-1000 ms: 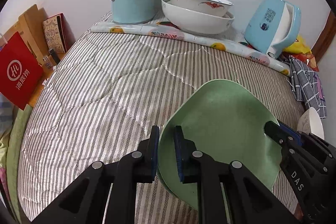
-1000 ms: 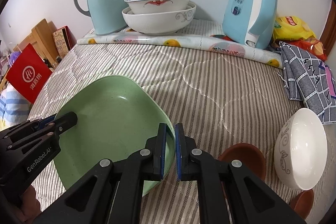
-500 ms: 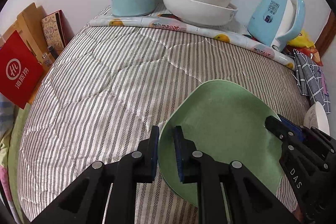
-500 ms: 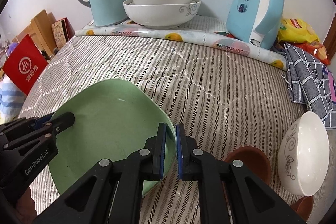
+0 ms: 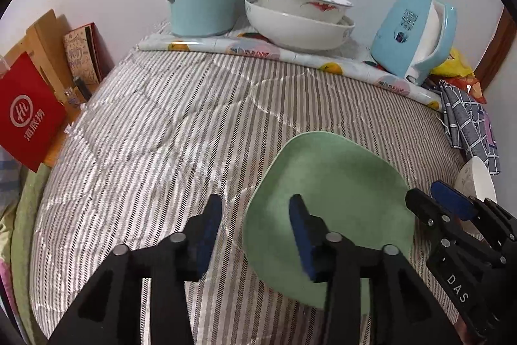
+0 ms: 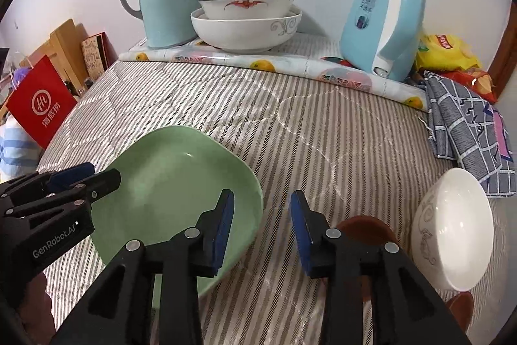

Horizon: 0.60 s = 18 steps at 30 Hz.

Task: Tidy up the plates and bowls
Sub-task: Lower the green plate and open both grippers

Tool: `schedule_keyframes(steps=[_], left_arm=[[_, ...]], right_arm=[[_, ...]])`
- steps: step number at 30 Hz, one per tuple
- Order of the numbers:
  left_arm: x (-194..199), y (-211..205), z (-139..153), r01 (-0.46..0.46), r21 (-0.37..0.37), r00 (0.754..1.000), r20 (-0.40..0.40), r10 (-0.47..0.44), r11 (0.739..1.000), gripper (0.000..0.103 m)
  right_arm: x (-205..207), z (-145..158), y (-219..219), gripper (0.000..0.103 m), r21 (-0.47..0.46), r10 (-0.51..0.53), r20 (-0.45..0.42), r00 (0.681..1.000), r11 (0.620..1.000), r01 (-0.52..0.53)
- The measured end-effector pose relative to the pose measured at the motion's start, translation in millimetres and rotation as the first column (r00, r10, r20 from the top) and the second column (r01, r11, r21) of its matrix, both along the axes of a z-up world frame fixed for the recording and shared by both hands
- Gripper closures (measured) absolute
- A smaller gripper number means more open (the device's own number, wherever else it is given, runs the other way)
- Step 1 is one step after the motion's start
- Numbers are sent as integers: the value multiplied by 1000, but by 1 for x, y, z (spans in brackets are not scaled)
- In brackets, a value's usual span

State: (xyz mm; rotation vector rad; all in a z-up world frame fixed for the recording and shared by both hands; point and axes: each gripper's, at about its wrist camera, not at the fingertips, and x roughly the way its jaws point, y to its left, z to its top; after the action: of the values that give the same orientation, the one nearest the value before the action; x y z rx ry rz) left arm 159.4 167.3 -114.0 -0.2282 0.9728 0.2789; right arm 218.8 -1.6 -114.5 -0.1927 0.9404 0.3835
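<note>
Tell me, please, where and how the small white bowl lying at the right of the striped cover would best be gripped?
Probably by its rim. The white bowl lies tipped on its side, mouth facing the right gripper, so the thin near edge is exposed. Coming from the left with one finger inside and one outside looks best; its rounded outside offers little purchase.

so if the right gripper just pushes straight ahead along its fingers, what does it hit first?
Probably the striped quilt. The right gripper, jaws just opened, straddles the rim of the green plate; the gap ahead shows bare quilt, though depth is hard to judge.
</note>
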Motion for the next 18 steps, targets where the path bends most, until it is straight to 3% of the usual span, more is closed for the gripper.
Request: schedule_keyframes(steps=[5, 18], left_arm=[[-10, -5, 13, -2, 12, 999, 37, 2, 1000, 60], [-29, -56, 48, 59, 23, 985, 162, -62, 998, 60]], right_arm=[[-10, 9, -16, 55, 27, -30, 9, 999, 999, 30], [-41, 40, -106, 49, 96, -217, 69, 974, 973, 210]])
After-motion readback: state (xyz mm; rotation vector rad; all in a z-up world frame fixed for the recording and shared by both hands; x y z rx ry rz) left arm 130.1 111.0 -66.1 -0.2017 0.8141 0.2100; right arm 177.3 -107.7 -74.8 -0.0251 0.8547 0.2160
